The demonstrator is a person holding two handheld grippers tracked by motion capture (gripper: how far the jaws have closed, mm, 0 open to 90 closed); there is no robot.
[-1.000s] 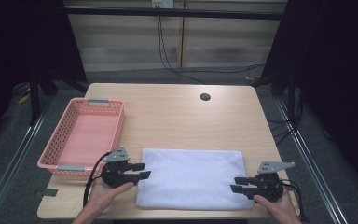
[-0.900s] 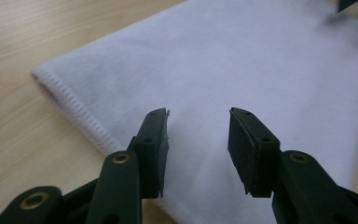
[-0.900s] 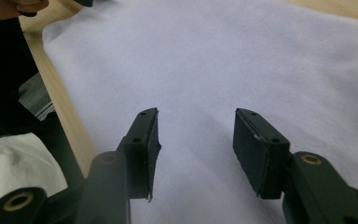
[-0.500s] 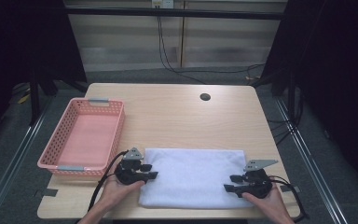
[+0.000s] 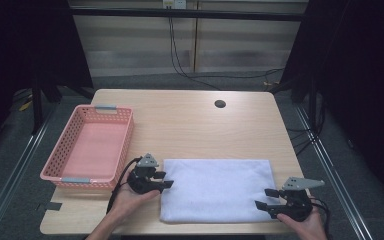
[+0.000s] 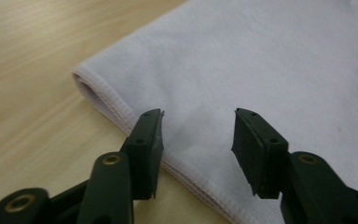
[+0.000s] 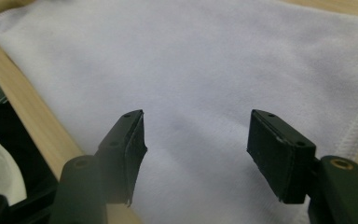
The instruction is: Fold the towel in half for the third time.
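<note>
Could pinch only the top layer of the folded white towel (image 5: 215, 189), or slide it toward the table's (image 5: 180, 125) near edge, if the jaws close too shallow or unevenly. Could also drag one end ahead of the other and leave a skewed fold.

Left gripper (image 5: 166, 181) at the towel's left edge, jaws half apart, just been opening, empty, straddling the stitched hem. Right gripper (image 5: 265, 199) at the near right corner, jaws wide, just been opening, nothing gripped, cloth beneath.

Lies flat along the near edge, beside the pink basket (image 5: 60, 170); soft, fleecy, doubled with rounded left fold.
</note>
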